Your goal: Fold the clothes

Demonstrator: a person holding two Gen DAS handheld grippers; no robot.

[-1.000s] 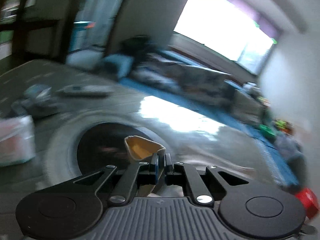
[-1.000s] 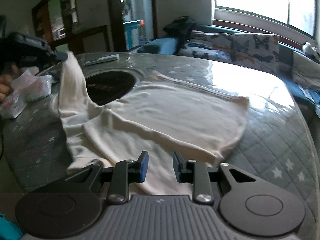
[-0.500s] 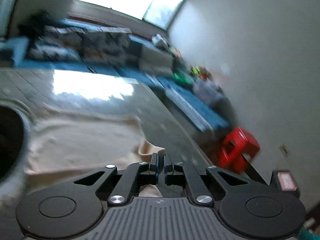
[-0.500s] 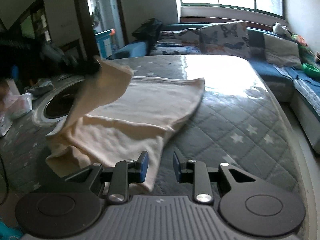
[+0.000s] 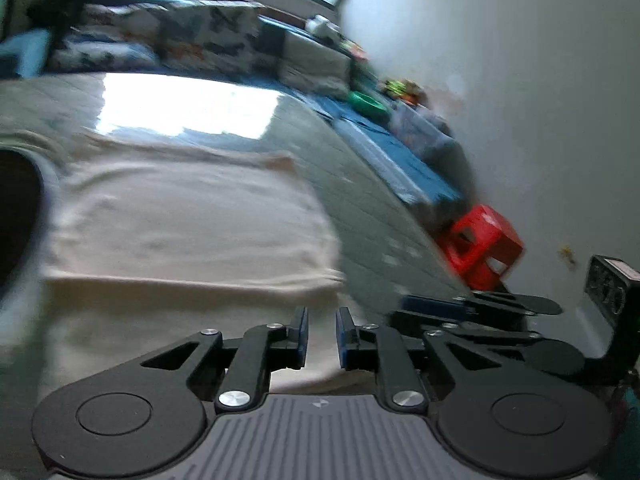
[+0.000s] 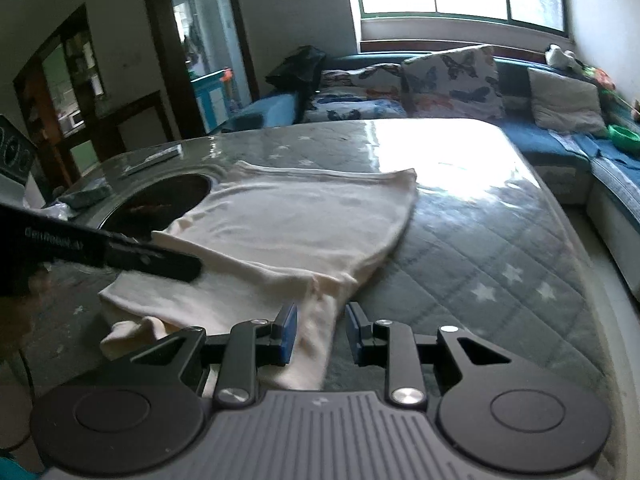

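Observation:
A cream garment [image 6: 288, 232] lies folded on the grey star-quilted table [image 6: 500, 264], one side laid over the body. In the left wrist view the same garment [image 5: 180, 220] spreads ahead of my left gripper [image 5: 320, 336], which is open just over its near edge with nothing held. My right gripper [image 6: 320, 332] is open too; a sleeve [image 6: 316, 344] trails off the near edge, lying under and between its fingers. From the right wrist view, the left gripper [image 6: 186, 268] hovers over the garment's left part. The right gripper [image 5: 412, 308] shows close on the right in the left wrist view.
A round dark opening [image 6: 160, 204] sits in the table by the garment's far-left corner, with a flat remote-like object [image 6: 154, 158] behind it. A blue sofa with butterfly cushions [image 6: 448, 80] runs along the far and right sides. A red stool [image 5: 480, 248] stands on the floor.
My left gripper carried one side of the garment across to the right, laid it over the body and let go. It now stands open. The right gripper stayed open.

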